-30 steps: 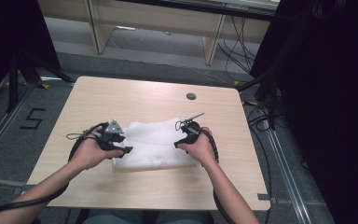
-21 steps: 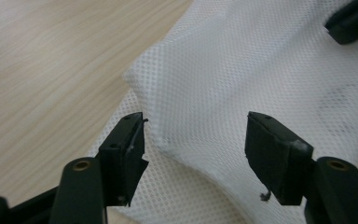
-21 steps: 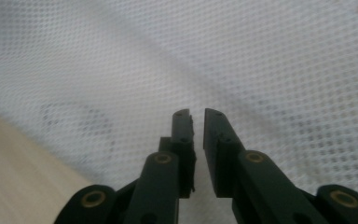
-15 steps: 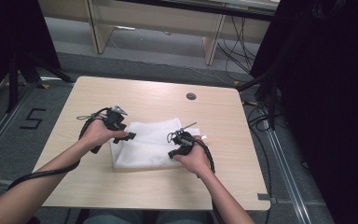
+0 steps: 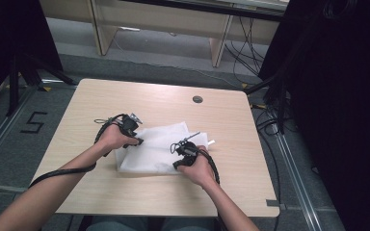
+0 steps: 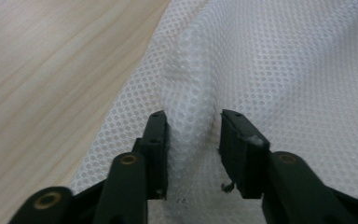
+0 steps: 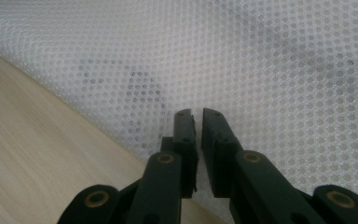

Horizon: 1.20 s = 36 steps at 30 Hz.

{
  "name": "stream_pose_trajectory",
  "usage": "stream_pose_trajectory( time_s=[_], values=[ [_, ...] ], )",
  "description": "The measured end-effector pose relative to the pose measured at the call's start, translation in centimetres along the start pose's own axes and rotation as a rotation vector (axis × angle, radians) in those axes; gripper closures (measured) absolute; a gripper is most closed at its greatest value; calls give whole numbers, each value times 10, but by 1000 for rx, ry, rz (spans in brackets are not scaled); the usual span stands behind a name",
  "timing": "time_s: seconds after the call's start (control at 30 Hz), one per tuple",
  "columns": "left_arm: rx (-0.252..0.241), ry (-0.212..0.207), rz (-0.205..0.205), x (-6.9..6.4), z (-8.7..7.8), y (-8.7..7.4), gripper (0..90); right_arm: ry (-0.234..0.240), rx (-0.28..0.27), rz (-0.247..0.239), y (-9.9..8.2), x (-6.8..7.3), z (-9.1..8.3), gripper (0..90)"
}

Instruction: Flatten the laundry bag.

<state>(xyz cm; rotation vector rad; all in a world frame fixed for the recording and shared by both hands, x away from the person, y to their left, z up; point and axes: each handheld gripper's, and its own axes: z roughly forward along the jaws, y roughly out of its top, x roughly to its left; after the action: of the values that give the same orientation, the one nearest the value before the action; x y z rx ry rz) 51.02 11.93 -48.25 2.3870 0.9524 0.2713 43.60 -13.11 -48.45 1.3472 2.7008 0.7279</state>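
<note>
Two tools at work on one item, a white mesh cloth [image 5: 156,151] lying crumpled near the middle of the pale wooden surface [image 5: 231,120].

Item 1, left tool [image 5: 136,140]: at the cloth's left edge, hand behind it. A second ago it sat lower and further out at the left border; it has since travelled up and inward. In the left gripper view its jaws stand partly open with a raised ridge of mesh [image 6: 189,93] between them; the left pad touches the fold, the right pad stands just beside it. Not yet a closed grip, by the look of it.

Item 2, mesh cloth: spread between the two hands, bunched and narrower than a second ago, its upper corner pointing toward the far side of the surface. A small white tab shows at its right border, too small to identify.

Item 3, right tool [image 5: 177,165]: on the cloth's lower right portion, having moved inward and nearer the person over the last second. In the right gripper view [image 7: 196,116] the jaws stand nearly closed with a thin gap; whether mesh is caught between them cannot be told.

Assessment: both tools have converged, gathering the cloth; probably a fold or lift is being prepared, with the left pinch still to complete.
</note>
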Motion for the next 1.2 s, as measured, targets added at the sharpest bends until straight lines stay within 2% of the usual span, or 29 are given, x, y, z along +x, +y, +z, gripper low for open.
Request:
stream_pose_trajectory(
  time_s=[0.03,0.07,0.13,0.17,0.2,0.33,0.37,0.4,0.43,0.63,0.7,0.77,0.83,0.87,0.9,0.97,1.07,1.1,1.13,1.2],
  values=[
    [0,0,0,0,0,0,712,1,0,-6,0,0,0,844],
    [18,-11,20,-1,-2,3,745,-1,-6,-24,1,-2,1,841],
    [12,-2,21,-2,-4,4,796,0,-2,-24,1,-1,1,837],
    [15,-4,20,-3,-5,4,815,1,2,-3,1,-1,1,826],
    [20,-11,12,-4,-6,5,825,1,-4,-4,1,-1,1,818],
    [-18,6,19,-11,-13,5,842,9,1,11,1,0,1,794],
    [-61,14,45,-17,-18,5,843,6,-4,8,1,0,1,795],
    [-61,14,45,-17,-18,5,844,5,-6,10,1,0,2,795],
    [-75,8,62,-20,-22,5,844,10,-13,5,1,0,2,795],
    [-186,-4,145,-49,-42,1,845,16,-21,35,-1,0,1,769],
    [-206,-6,191,-58,-47,-2,844,23,-23,44,-1,0,1,761],
    [-217,-11,238,-67,-48,-5,844,25,-43,36,1,-2,-4,758],
    [-223,-45,286,-80,-45,-12,844,9,-65,58,4,-5,-12,773],
    [-223,-45,286,-80,-45,-12,844,9,-65,58,4,-5,-12,773],
    [-222,-64,334,-91,-42,-17,844,-7,-81,77,7,-11,-22,781],
    [-220,-73,378,-102,-38,-20,844,-18,-110,93,9,-18,-31,782],
    [-226,-88,412,-114,-36,-19,844,-28,-120,133,11,-23,-41,771],
    [-234,-91,414,-117,-36,-18,844,-29,-128,133,12,-26,-43,765],
    [-233,-93,425,-118,-35,-18,844,-18,-126,156,13,-25,-46,757],
    [-234,-85,445,-120,-33,-18,844,-16,-144,130,13,-25,-50,738]
  ],
)
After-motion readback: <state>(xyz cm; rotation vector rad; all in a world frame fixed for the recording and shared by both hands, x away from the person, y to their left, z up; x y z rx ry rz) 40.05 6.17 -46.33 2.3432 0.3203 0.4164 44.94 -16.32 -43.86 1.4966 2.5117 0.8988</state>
